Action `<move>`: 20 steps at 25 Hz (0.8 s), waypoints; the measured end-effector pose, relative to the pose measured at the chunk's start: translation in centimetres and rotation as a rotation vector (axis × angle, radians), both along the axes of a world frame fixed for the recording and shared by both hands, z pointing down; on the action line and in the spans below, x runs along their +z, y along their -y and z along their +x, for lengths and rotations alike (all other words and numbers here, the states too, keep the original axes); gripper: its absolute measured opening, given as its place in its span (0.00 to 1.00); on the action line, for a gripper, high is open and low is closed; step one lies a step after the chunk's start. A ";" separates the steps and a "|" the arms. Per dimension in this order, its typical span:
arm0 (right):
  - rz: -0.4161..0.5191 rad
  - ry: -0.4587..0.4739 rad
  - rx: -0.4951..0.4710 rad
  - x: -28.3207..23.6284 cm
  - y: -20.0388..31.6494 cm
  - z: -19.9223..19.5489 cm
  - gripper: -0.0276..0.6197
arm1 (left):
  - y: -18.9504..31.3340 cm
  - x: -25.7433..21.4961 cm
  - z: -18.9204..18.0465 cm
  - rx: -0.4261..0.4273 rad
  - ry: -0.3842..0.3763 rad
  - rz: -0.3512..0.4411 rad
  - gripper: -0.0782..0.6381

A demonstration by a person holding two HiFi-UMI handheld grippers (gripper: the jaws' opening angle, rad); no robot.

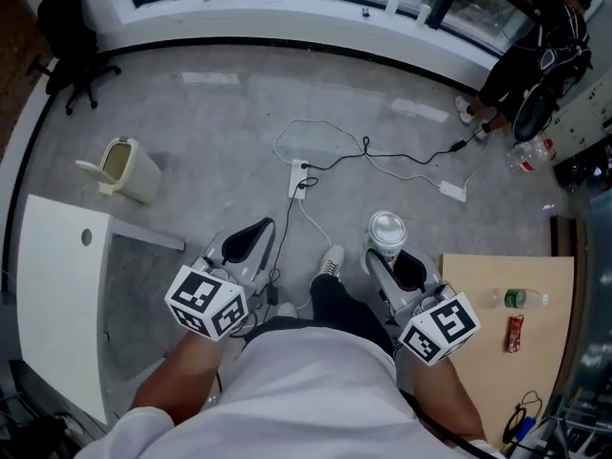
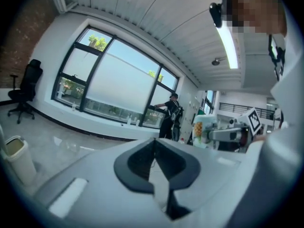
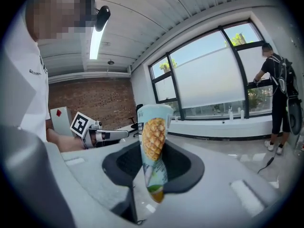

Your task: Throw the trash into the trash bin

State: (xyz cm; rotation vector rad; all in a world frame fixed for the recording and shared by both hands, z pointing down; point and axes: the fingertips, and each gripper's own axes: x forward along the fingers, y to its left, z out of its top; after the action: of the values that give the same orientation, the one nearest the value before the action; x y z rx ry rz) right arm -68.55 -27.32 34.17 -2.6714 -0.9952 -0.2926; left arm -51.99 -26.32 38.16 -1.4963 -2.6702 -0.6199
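Nearest, at 6 o'clock in the head view, is the person's white shirt [image 1: 316, 390], with both arms held out over the grey floor. At 8 o'clock the left gripper [image 1: 252, 237] has its jaws pressed together with nothing between them. At 3 o'clock the right gripper [image 1: 386, 256] pinches an upright, lidded cup [image 1: 387, 229] with a pineapple print. The bin [image 1: 129, 170] stands open on the floor at 10 o'clock, well apart from the cup and near a white table [image 1: 57, 295]. At 4 o'clock a wooden table [image 1: 488, 371] bears a bottle [image 1: 521, 298].
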 end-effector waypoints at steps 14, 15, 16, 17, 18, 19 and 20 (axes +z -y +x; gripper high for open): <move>0.022 -0.029 -0.284 1.2 -17.0 8.2 0.21 | -12.5 0.3 6.5 -0.240 0.039 0.062 0.12; 0.021 -0.029 -0.301 1.1 -18.4 8.4 0.21 | -13.9 0.2 6.7 -0.254 0.035 0.064 0.12; 0.019 -0.030 -0.315 1.0 -19.9 8.5 0.21 | -15.4 0.1 6.8 -0.266 0.027 0.063 0.12; 0.020 -0.033 -0.329 1.0 -21.3 8.6 0.21 | -16.9 -0.1 7.0 -0.277 0.019 0.062 0.12; 0.023 -0.035 -0.342 0.9 -22.6 8.7 0.21 | -18.2 -0.3 7.1 -0.288 0.014 0.059 0.12; 0.026 -0.037 -0.355 0.9 -23.8 8.7 0.21 | -19.5 -0.5 7.1 -0.300 0.012 0.056 0.12; 0.028 -0.038 -0.366 1.0 -24.9 8.8 0.21 | -20.6 -0.7 7.3 -0.314 0.011 0.051 0.12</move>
State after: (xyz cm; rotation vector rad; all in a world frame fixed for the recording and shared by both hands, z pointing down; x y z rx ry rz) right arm -59.79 -2.46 35.13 -2.8096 -0.4818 -0.3240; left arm -44.73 -5.74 37.50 -1.9189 -2.4235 -0.7029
